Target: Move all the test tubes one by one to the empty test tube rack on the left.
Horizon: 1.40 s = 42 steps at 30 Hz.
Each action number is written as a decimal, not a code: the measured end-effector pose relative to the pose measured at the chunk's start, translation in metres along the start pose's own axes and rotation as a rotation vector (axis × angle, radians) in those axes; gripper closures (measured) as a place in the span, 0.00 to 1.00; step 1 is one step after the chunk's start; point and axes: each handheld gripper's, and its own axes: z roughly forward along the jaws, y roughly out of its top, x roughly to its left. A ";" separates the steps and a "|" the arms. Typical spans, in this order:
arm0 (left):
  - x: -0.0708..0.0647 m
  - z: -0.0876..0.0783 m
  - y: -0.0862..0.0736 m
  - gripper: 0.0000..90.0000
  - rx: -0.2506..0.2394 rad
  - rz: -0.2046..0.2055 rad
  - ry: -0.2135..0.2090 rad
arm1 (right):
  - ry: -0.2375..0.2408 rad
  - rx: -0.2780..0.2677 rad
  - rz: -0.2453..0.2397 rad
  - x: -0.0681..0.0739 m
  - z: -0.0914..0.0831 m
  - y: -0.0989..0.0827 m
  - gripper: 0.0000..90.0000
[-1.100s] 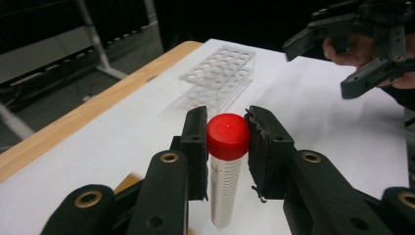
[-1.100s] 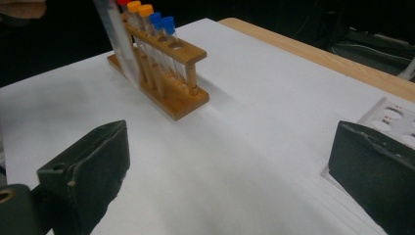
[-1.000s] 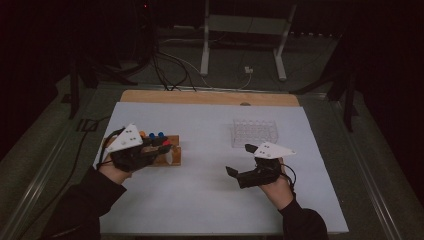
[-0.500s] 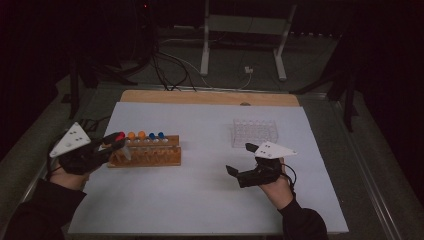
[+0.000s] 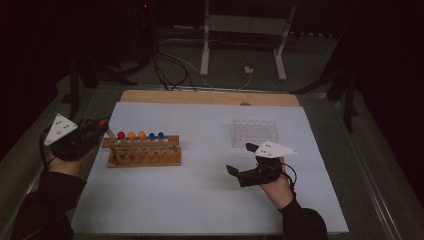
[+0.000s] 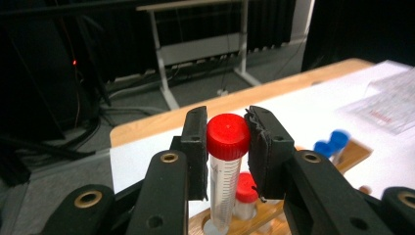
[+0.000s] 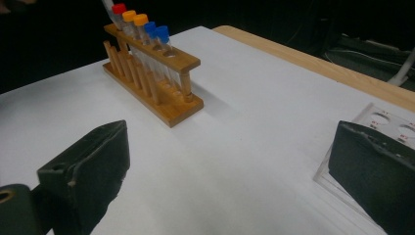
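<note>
Setting: white sheet over table, wood edge at far side, dark room w/ cables and metal stand behind.
Left gripper: at sheet's left edge, pads clamped on red-capped tube just under its cap.
Tube axis: roughly upright, slight tilt; seen from above as red cap w/ clear body slanting down toward rack's left end.
Tube vs rack: just beside left end of wooden rack, lower end near it; touching or apart, can't tell.
Rack contents: red, 2 orange, 2 blue caps in a row.
Right gripper: resting mid-sheet, well apart from rack, jaws wide, nothing between.
Clear tray: beyond right gripper, looks empty.
Nearer hand: left, by far.
Likely next: tube travels rightward toward tray; upright axis matters for seating.
</note>
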 end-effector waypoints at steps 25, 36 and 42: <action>0.000 0.030 -0.042 0.80 0.141 -0.033 0.006 | 0.001 0.014 0.008 -0.002 0.001 -0.001 0.02; -0.010 0.011 -0.027 0.43 0.120 -0.020 -0.054 | -0.001 0.010 0.011 -0.002 -0.001 -0.001 0.02; -0.037 -0.004 -0.019 0.17 0.100 0.030 -0.247 | -0.008 -0.002 0.010 -0.003 -0.005 -0.003 0.02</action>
